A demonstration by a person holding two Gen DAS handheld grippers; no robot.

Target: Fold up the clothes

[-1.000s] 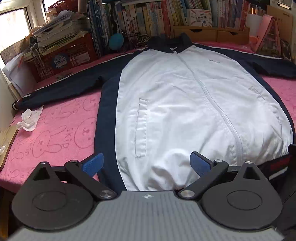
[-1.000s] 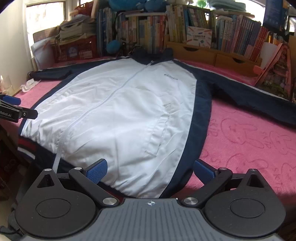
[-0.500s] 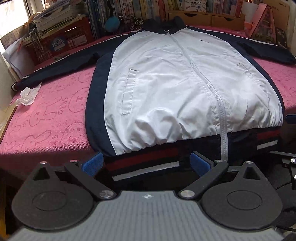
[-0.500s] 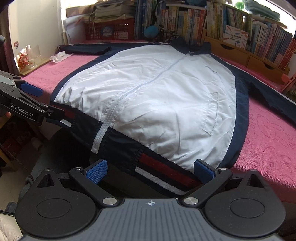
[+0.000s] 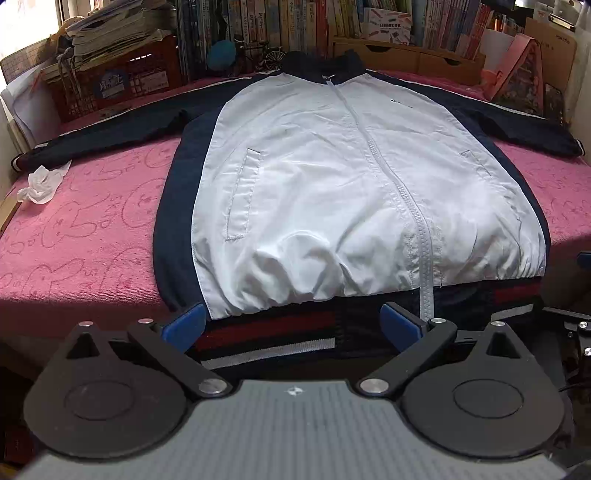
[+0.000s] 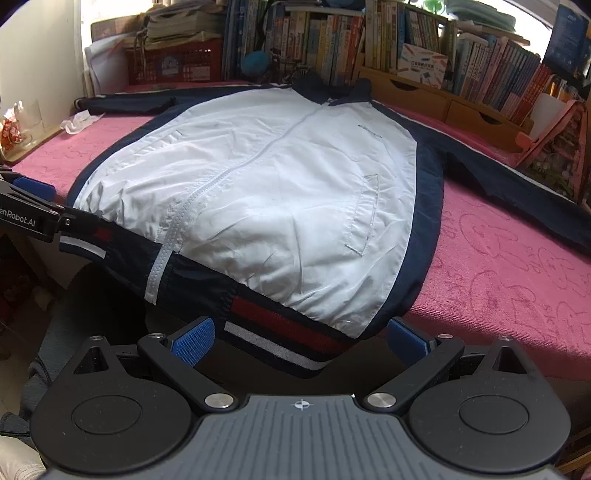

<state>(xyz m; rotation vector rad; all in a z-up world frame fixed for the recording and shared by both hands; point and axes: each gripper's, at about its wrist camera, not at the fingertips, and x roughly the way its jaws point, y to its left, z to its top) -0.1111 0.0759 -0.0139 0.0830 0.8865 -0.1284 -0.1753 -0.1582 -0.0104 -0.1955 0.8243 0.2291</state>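
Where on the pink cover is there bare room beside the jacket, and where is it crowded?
Bare pink cover lies between the jacket body, its outstretched sleeve and a crumpled tissue. A second patch sits below the other sleeve. The back edge is crowded: red crate, books, wooden drawers.

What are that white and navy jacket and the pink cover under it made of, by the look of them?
Jacket: the body looks like thin woven nylon or polyester, smooth, faintly shiny, finely creased. Its striped hem band looks like ribbed knit. Pink cover: seems a soft towelling or plush, matte, with rabbit outlines pressed into the pile.
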